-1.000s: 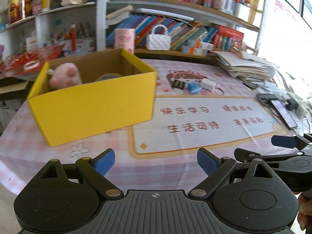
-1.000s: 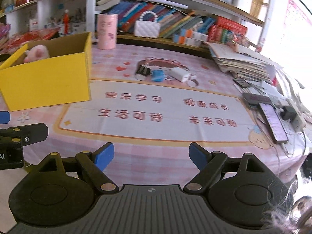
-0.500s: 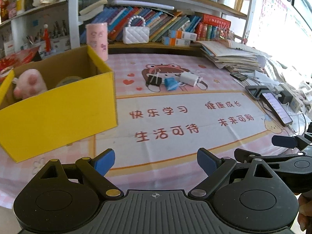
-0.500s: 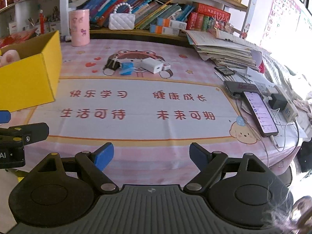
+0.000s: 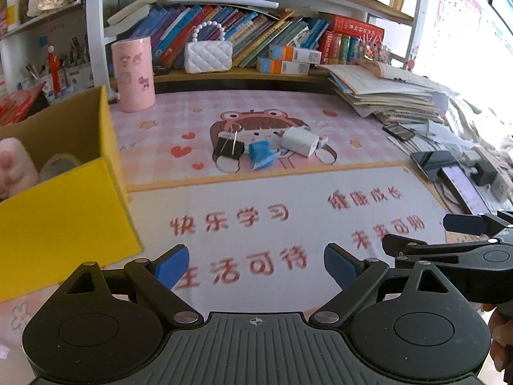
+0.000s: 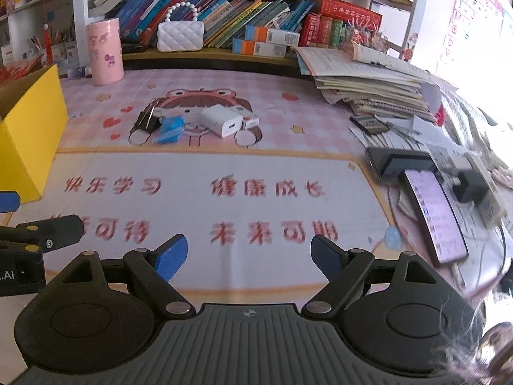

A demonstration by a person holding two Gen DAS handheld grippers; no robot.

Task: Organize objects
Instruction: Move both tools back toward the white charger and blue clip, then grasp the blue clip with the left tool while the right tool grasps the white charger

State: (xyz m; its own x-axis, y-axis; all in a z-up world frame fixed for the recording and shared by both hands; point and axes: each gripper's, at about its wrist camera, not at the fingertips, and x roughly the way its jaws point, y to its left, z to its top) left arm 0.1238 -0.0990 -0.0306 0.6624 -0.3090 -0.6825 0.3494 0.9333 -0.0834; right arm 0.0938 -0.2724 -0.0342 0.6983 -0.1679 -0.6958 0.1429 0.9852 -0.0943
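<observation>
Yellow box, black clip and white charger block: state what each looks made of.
Yellow box: likely cardboard, matte yellow outside, plain brown inside, with thin, sharply folded walls.
Black clip: looks like a metal binder clip, with a dark painted body and shiny wire handles.
White charger block: probably hard plastic, smooth and slightly glossy, with rounded moulded edges and a port slot.

yellow box (image 5: 57,221) runs off the left edge, so the pink plush (image 5: 12,166) inside is half cut; mat lettering (image 6: 266,234) is smeared; book spines (image 5: 243,32) too tiny to read
</observation>
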